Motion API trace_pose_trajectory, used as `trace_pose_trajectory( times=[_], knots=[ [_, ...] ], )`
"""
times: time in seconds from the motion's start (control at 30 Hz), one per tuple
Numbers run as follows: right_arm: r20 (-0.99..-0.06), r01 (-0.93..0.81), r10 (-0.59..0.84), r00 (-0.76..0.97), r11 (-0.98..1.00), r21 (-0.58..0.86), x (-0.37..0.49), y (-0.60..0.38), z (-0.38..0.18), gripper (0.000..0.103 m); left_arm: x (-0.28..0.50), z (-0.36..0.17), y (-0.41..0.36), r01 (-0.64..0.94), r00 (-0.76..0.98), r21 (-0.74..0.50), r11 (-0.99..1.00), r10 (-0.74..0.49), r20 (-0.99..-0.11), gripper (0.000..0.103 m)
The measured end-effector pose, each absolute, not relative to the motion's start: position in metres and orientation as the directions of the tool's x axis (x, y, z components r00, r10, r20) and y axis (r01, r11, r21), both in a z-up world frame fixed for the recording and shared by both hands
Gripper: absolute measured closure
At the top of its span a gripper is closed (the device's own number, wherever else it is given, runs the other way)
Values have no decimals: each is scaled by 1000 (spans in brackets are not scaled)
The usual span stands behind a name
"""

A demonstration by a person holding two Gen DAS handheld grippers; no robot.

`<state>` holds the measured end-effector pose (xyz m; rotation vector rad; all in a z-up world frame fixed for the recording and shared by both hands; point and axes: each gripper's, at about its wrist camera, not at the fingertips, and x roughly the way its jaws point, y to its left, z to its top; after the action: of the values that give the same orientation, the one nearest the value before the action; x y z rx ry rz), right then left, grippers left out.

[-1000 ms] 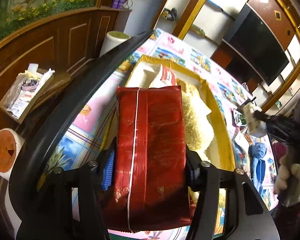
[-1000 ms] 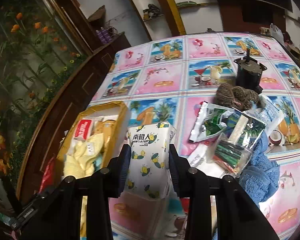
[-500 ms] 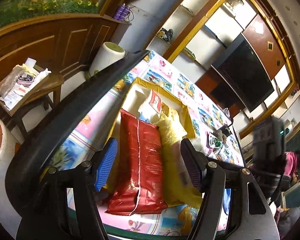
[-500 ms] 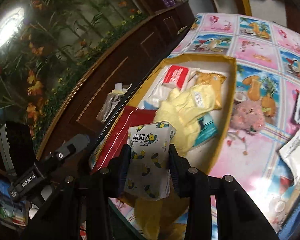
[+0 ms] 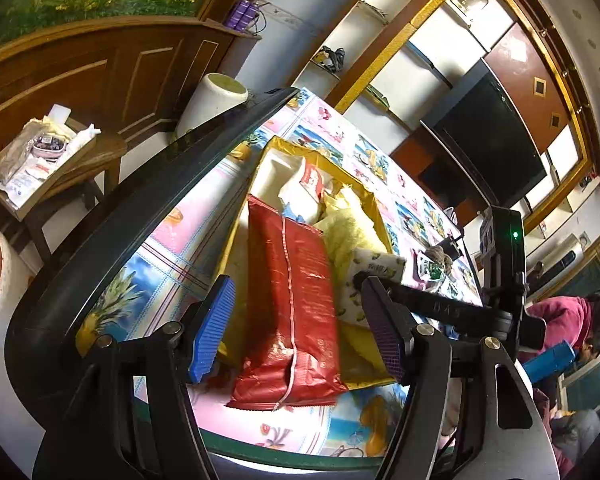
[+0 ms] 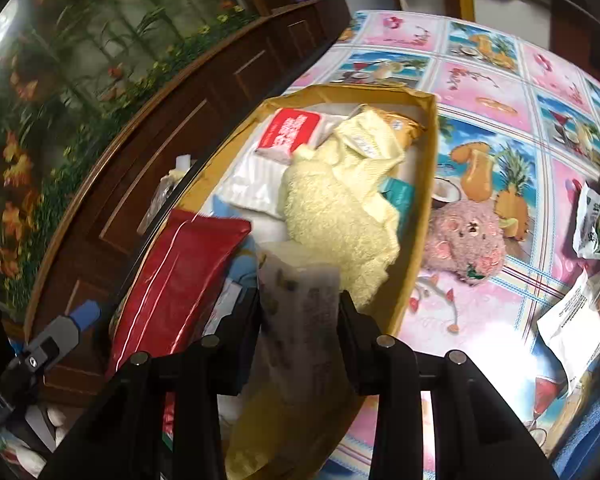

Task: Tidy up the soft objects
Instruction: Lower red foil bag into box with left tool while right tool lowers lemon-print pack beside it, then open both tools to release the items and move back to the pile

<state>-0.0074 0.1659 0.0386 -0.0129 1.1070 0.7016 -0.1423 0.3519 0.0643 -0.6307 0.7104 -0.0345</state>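
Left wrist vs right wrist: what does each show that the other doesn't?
Left wrist only: the left gripper open, with the red bag lying between its spread fingers, untouched; a black TV; a side stool with clutter.

Right wrist only: the pink plush toy on the tablecloth outside the box; green snack packets at the right edge.

Both: the yellow box, red bag, yellow towel, and the tissue pack clamped in the right gripper.
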Motion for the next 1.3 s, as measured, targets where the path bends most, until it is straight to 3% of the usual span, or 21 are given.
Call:
trace_pose_trajectory(
  times=[0.13, 0.3, 0.47, 0.6, 1.1, 1.13, 1.2, 1.3],
  knots=[
    [-778, -568, 604, 173, 706, 422, -18, 157, 46, 65, -140, 66, 346, -169, 761, -550, 818, -247, -600, 37],
    [-712, -556, 646, 274, 711, 430, -25, 106, 74, 64, -138, 71, 331, -131, 755, -540, 831, -270, -598, 37],
    [-698, -417, 530, 482, 839, 349, -15, 16, 89, 57, -134, 72, 311, -76, 746, -531, 844, -305, -592, 37],
    [-721, -294, 454, 523, 890, 348, -1, -29, 78, 56, -125, 66, 290, -32, 717, -528, 848, -349, -604, 37],
    [-795, -325, 455, 401, 882, 341, 76, 75, 30, 57, -122, 63, 265, -46, 680, -484, 874, -328, -656, 37],
    [-802, -341, 465, 375, 874, 346, 79, 82, 26, 58, -122, 63, 266, -50, 679, -482, 875, -324, -659, 37],
    [-822, -389, 468, 324, 858, 336, 76, 93, 17, 72, -123, 62, 269, -56, 681, -483, 874, -320, -659, 37],
    [-836, -469, 461, 298, 833, 292, 55, 97, 17, 74, -123, 62, 272, -57, 682, -487, 872, -322, -656, 37]
  ],
)
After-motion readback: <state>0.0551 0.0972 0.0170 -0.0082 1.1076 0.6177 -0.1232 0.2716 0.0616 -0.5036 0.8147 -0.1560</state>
